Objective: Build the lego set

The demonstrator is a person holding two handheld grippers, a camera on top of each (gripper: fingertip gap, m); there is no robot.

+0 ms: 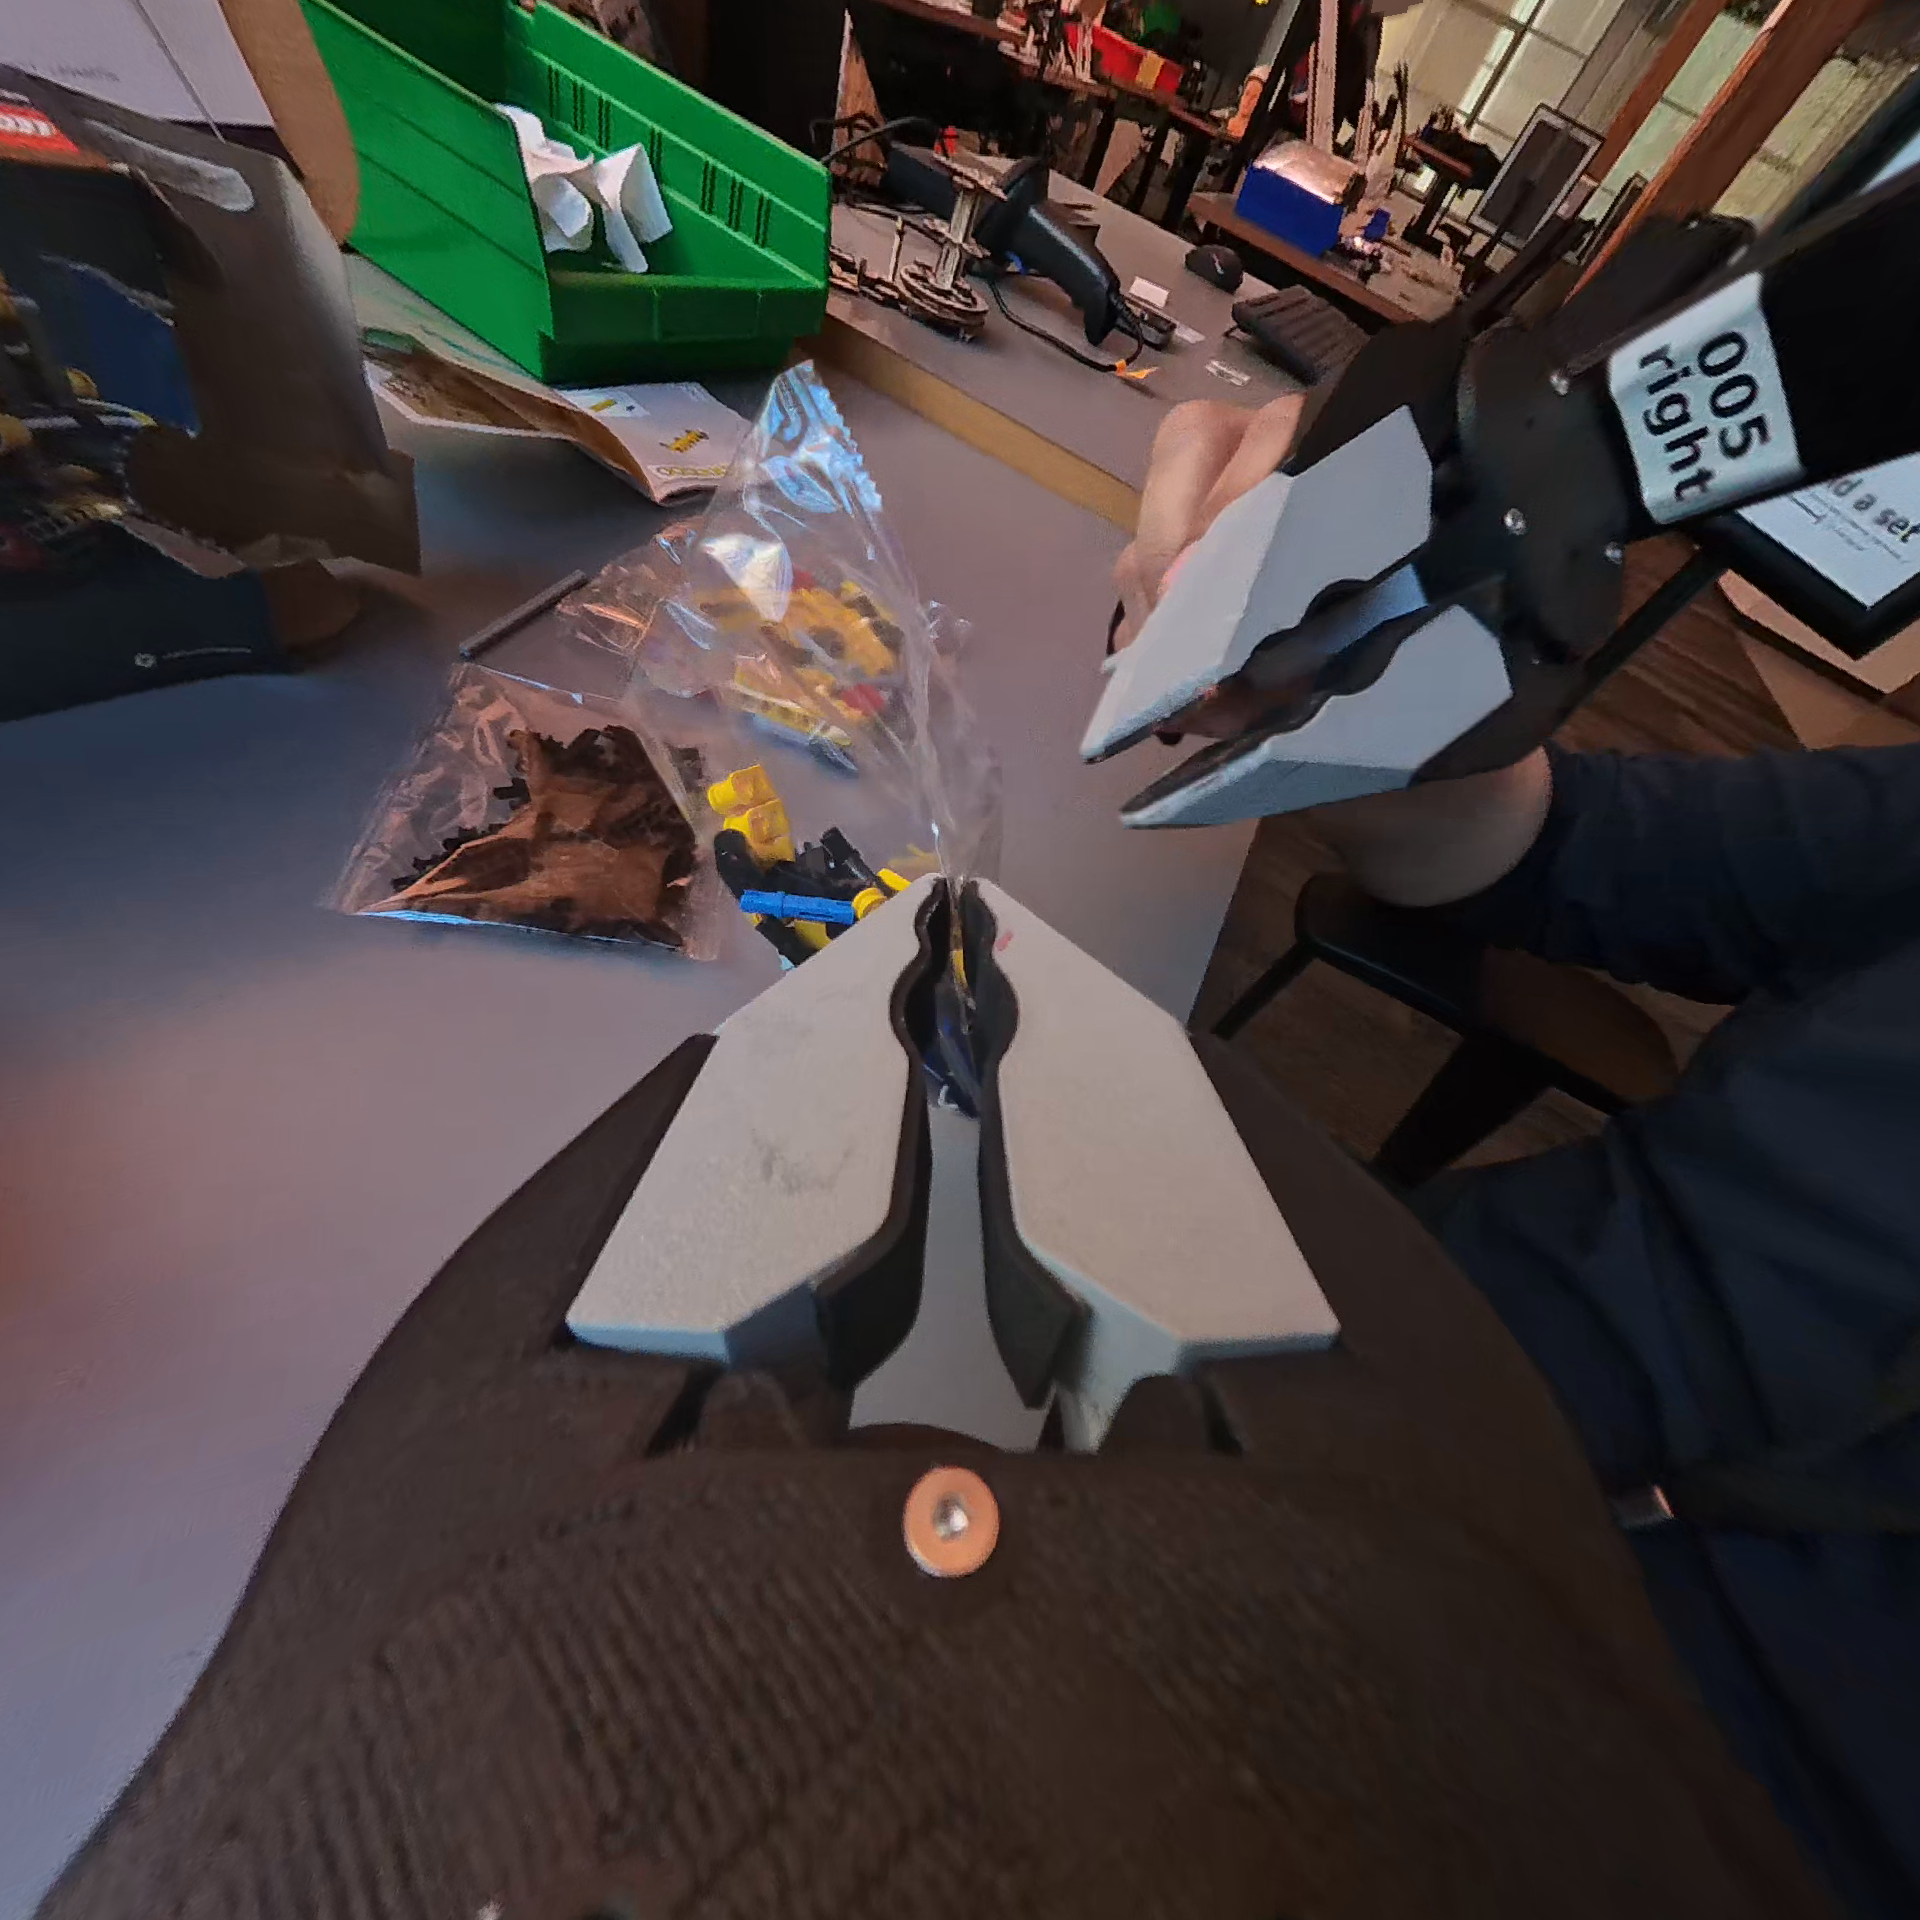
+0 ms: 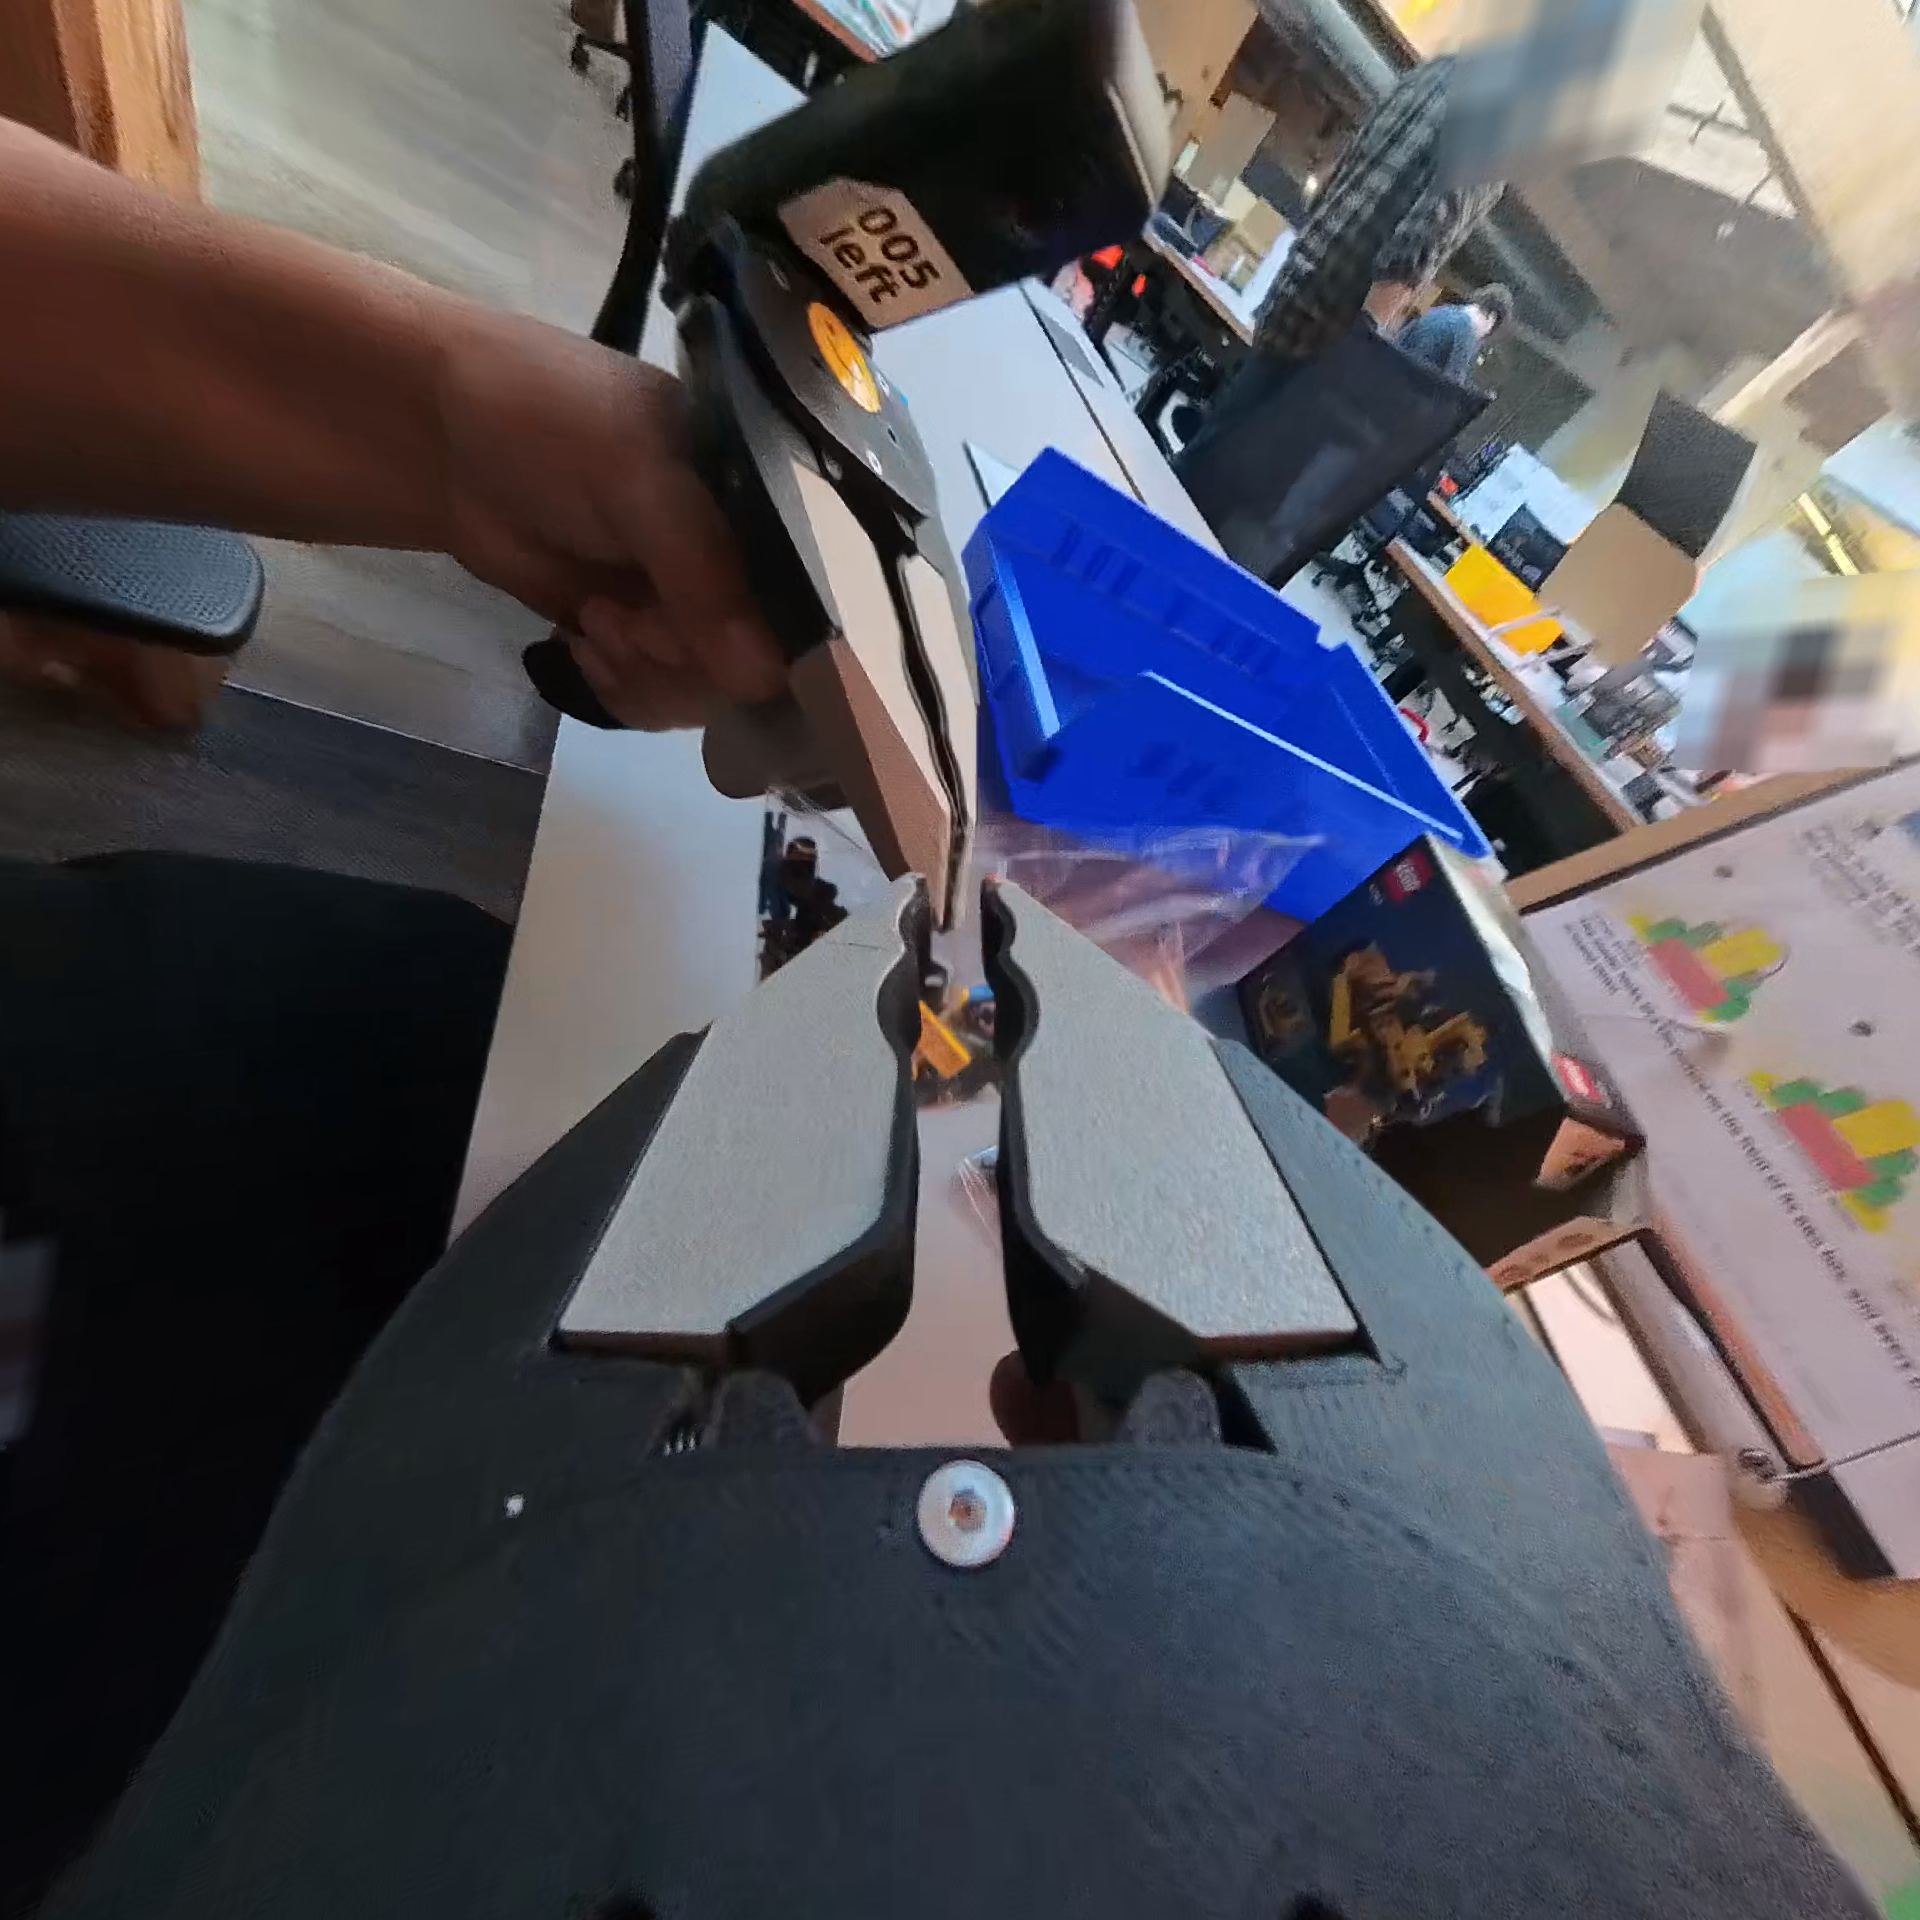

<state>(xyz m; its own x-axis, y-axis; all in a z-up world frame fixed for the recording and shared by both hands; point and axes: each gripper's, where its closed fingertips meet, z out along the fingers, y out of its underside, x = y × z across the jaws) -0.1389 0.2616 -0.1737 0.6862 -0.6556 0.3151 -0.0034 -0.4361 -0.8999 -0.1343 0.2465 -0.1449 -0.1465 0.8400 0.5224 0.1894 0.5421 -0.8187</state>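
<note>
My left gripper [image 1: 954, 896] is shut on the edge of a clear plastic bag [image 1: 821, 582]. The bag stretches up from the fingertips and holds yellow and red Lego pieces. Loose yellow, black and blue pieces [image 1: 795, 862] lie on the grey table [image 1: 208, 1039] just ahead of the tips. A second clear bag of black pieces [image 1: 551, 821] lies to their left. My right gripper [image 1: 1132, 774] hovers to the right, its jaws a little apart with nothing between them. In the right wrist view the right gripper [image 2: 954, 902] faces the left gripper [image 2: 940, 727] and the bag [image 2: 1174, 883].
A green bin [image 1: 623, 208] with crumpled paper stands at the back, an instruction booklet [image 1: 623, 436] before it. The Lego box [image 2: 1423, 1029] and a blue bin [image 2: 1195, 707] stand on the table. A thin black axle [image 1: 525, 613] lies loose. The table edge runs on the right.
</note>
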